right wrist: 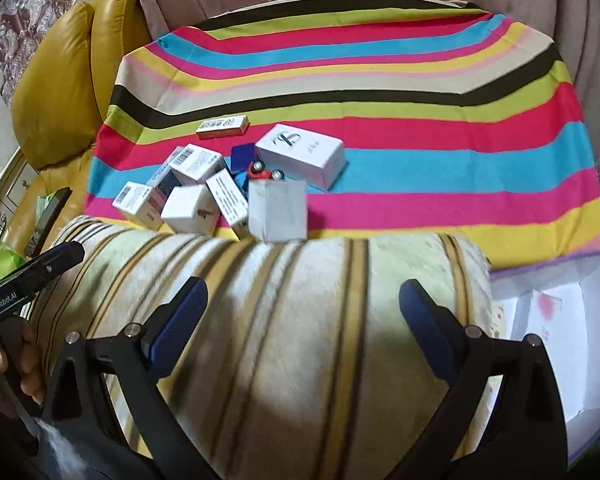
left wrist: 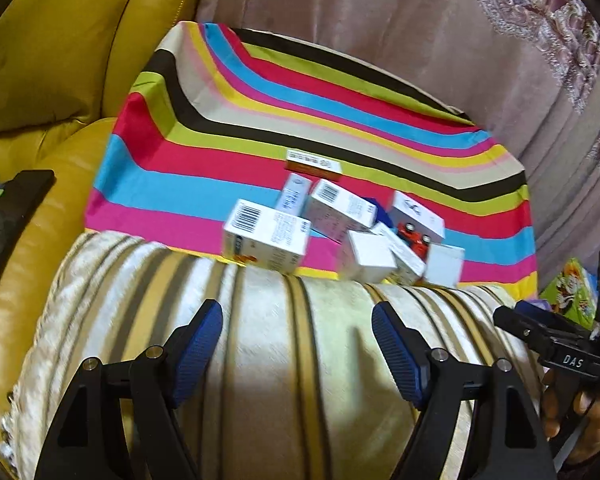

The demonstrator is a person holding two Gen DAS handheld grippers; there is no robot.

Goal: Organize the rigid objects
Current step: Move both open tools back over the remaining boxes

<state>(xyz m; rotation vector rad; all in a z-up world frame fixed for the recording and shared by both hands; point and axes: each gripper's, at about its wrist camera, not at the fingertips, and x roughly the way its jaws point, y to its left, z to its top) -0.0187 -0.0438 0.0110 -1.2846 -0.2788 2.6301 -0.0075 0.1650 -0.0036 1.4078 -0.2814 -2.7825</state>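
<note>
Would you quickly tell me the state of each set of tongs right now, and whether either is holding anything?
Left tongs: open, holding nothing, above the striped cushion.
Right tongs: open, holding nothing, above the same cushion.

Small white boxes (right wrist: 188, 200) lie in a messy pile on the striped cloth (right wrist: 420, 160), near its front edge, left of the middle. A little red toy car (right wrist: 260, 172) sits among them.

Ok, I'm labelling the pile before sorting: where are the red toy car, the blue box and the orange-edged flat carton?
red toy car (left wrist: 416, 240): left wrist view, its red body.
blue box (right wrist: 244, 153): right wrist view, its top face.
orange-edged flat carton (right wrist: 222, 126): right wrist view, its printed top.
</note>
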